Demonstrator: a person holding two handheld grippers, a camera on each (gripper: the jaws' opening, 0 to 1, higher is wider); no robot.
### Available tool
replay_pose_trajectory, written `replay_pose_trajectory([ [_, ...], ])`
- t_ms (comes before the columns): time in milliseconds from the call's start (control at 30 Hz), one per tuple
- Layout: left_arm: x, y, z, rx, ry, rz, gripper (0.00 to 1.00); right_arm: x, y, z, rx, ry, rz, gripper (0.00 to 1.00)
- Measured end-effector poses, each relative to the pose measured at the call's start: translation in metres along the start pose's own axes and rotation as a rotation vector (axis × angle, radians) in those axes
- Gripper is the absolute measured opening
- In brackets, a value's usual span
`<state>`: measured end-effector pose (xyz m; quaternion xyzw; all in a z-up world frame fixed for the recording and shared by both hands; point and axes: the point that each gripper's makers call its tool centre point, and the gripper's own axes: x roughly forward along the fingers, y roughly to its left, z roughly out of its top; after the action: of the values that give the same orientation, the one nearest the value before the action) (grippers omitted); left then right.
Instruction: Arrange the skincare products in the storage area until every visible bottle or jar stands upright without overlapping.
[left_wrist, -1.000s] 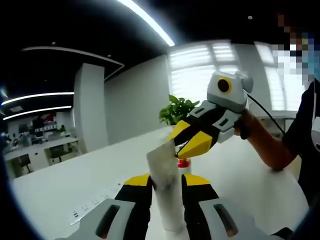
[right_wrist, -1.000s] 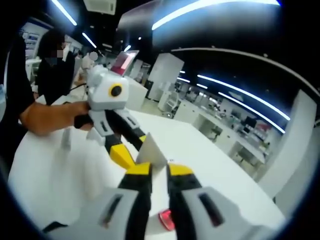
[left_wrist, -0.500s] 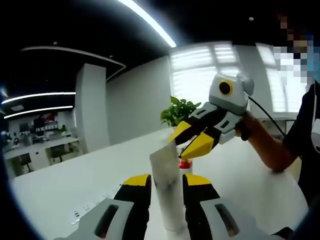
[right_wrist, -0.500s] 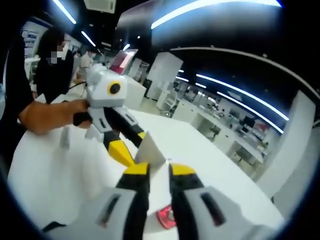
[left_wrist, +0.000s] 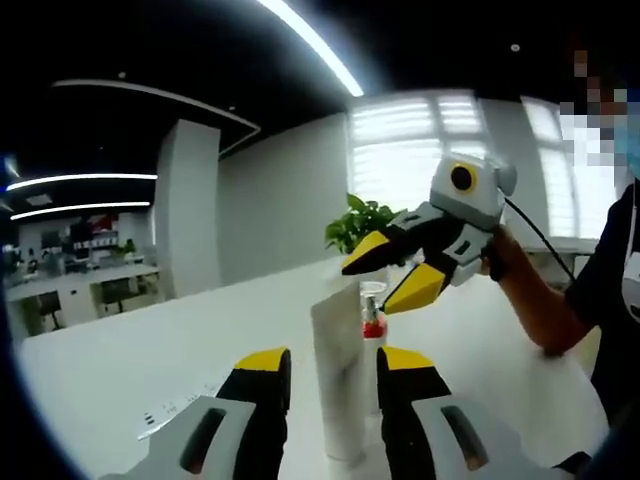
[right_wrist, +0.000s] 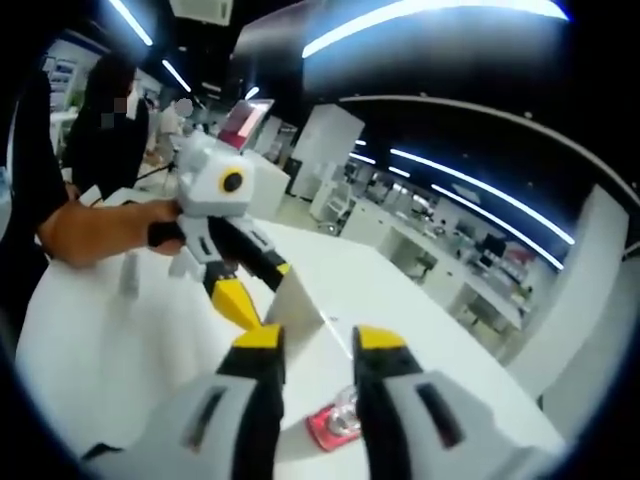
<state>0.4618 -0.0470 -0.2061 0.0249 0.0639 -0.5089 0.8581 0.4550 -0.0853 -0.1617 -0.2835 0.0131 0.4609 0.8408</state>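
A white tube (left_wrist: 340, 385) stands upright on the white table (left_wrist: 130, 360), crimped end up, between the jaws of my left gripper (left_wrist: 334, 365). Those jaws are open, with a narrow gap on each side of the tube. Just behind the tube stands a small bottle with a red collar (left_wrist: 373, 327). My right gripper (left_wrist: 366, 289) hovers open above the tube's top. In the right gripper view the right gripper (right_wrist: 318, 340) is open just short of the tube's crimped end (right_wrist: 295, 305). The left gripper (right_wrist: 262, 298) reaches the tube from the far side, and the red-collared bottle (right_wrist: 335, 428) sits below.
A green plant (left_wrist: 362, 220) stands at the table's far end, and a socket strip (left_wrist: 185, 410) is set into the table at left. A person's forearm (left_wrist: 530, 290) holds the right gripper. Another person (right_wrist: 110, 110) stands in the background, and a small white item (right_wrist: 130, 275) stands on the table.
Both grippers have opened: the right one let go of the tube's crimped top and lifted a little, and the left jaws spread off the tube's sides. The tube stays upright.
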Motion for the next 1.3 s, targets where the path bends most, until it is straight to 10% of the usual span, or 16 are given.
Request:
replay_pose_trajectory([
  [1300, -0.022, -0.014, 0.008, 0.016, 0.022, 0.079, 0.51, -0.028, 0.036, 0.021, -0.146, 0.037, 0.095, 0.61],
])
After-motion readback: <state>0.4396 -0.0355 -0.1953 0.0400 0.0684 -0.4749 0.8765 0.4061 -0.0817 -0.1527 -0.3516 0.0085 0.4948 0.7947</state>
